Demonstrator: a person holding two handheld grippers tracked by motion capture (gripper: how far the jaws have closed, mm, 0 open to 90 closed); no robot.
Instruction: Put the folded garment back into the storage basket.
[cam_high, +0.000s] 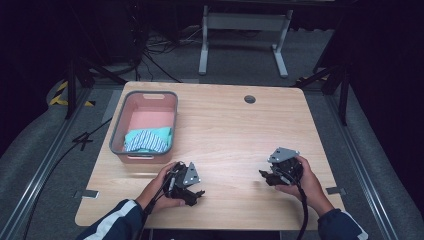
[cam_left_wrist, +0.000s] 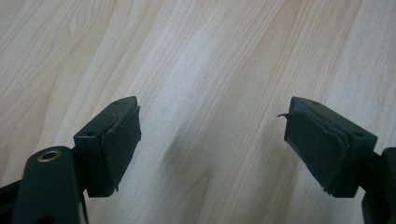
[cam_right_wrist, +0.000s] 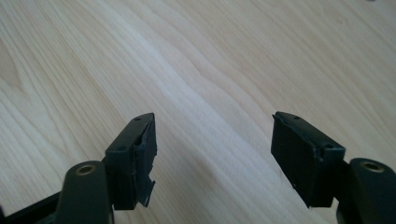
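The high view takes in the whole light wooden table (cam_high: 235, 130); each gripper view shows close-up wood grain between black jaws. The person's left hand (cam_high: 161, 191) holds the left black two-jaw gripper (cam_left_wrist: 212, 140) low over the table's near part, just in front of the pink plastic basket with a grey rim (cam_high: 119, 125). In the left gripper view its jaws stand wide apart with nothing between them, their rubber pads (cam_left_wrist: 122, 140) frayed at the edges. The right hand (cam_high: 306, 181) holds the right black gripper (cam_right_wrist: 212, 154) well to the basket's right, near the table's right edge; its jaws too stand apart and empty. Bare tabletop lies between the two grippers and beyond them. A crumpled teal and striped cloth (cam_high: 148, 140) lies in the basket's near end, a detail visible in the high view. Farther off and right of the basket, a small round grey hole (cam_high: 250, 99) sits close to the far edge.
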